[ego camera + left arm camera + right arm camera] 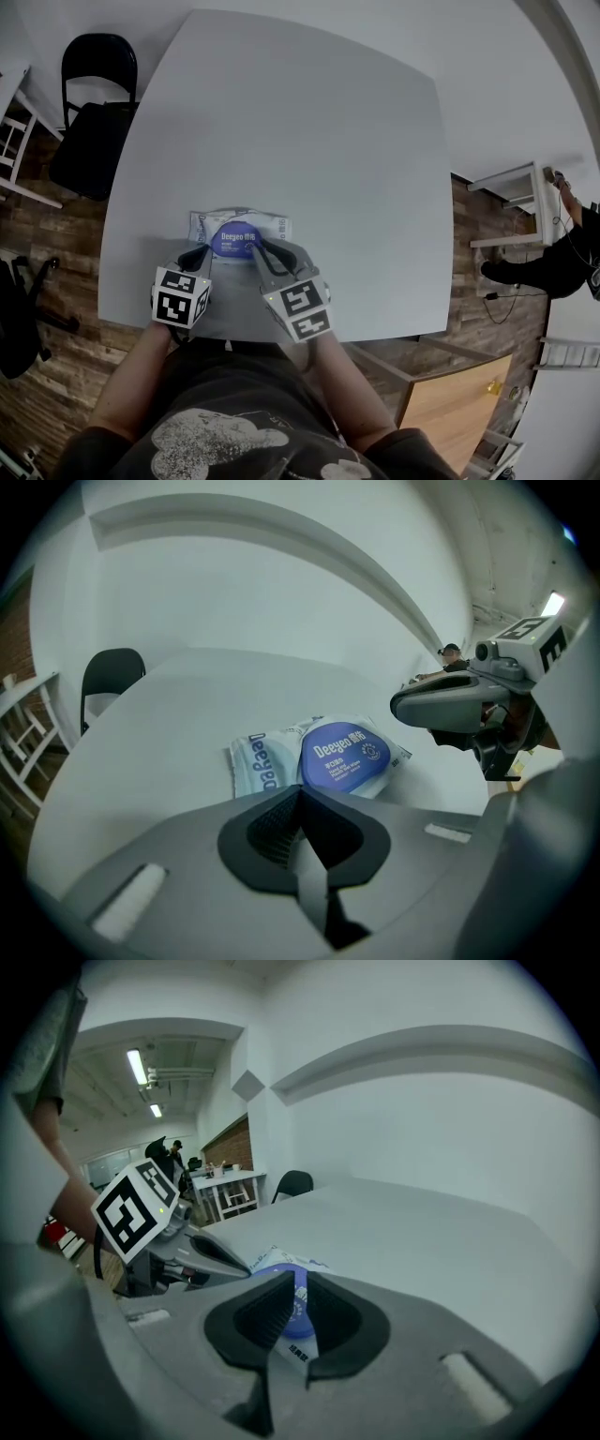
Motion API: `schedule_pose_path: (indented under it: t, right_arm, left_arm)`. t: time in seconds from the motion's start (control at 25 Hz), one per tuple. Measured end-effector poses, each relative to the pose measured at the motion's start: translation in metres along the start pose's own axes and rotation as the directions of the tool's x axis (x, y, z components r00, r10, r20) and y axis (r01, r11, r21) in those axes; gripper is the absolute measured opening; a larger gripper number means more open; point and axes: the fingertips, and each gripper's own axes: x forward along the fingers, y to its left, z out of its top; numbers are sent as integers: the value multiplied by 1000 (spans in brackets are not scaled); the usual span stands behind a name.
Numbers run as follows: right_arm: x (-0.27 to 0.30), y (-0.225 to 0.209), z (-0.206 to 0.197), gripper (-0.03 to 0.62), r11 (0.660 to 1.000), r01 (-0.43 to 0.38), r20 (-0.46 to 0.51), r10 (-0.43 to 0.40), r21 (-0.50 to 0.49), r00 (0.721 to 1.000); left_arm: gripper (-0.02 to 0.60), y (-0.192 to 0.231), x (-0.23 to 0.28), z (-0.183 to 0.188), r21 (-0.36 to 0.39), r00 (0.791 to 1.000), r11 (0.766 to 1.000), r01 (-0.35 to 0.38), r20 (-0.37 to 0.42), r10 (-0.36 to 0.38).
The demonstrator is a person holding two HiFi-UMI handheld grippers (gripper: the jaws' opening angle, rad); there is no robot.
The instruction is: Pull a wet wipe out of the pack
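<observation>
The wet wipe pack (272, 225), pale blue with a round dark-blue lid (234, 240), lies flat near the front edge of the white table (309, 141). My left gripper (200, 251) rests at the pack's near left corner; its jaws meet with nothing between them, and the pack (253, 766) lies just beyond them. My right gripper (253, 247) points at the lid's near right edge. In the right gripper view its jaws (300, 1288) stand a narrow slit apart, and the lid (300, 1305) shows through the gap. I cannot see the pads pressing on anything.
A black chair (94, 122) stands off the table's far left corner, and a white wooden frame (14, 141) stands beside it. White shelving (520, 202) and a person (562, 253) are at the right. The table's front edge (281, 336) runs just under my hands.
</observation>
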Motion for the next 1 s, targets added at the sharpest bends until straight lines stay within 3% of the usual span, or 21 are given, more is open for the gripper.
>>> schedule_pose_path:
  t: [0.16,0.32,0.52,0.8,1.0]
  right_arm:
    - [9,8,-7,96,992,-74,-69,67,-105,995]
    - [20,16,-18,222,971,-137,-158,106,-194,982]
    - [29,21,-25,280,952,-168,-215,113,-257,970]
    - [47,24,-38,314,881,-228,-324,92,-414,942]
    - [55,25,-40,324,842,-274,-369,98,-464,924]
  left_arm:
    - [17,-1,1,0,-10,1000,1000,13,-11,-13]
    - [17,-1,1,-1,-8,1000,1000,24,-17,-24]
    - [17,-1,1,-2,3,1000,1000,25,-18,-25]
    - [17,-3,0,-2,7,999,999,32,-21,-31]
    - [17,-3,0,-2,8,999,999,33,-24,-33]
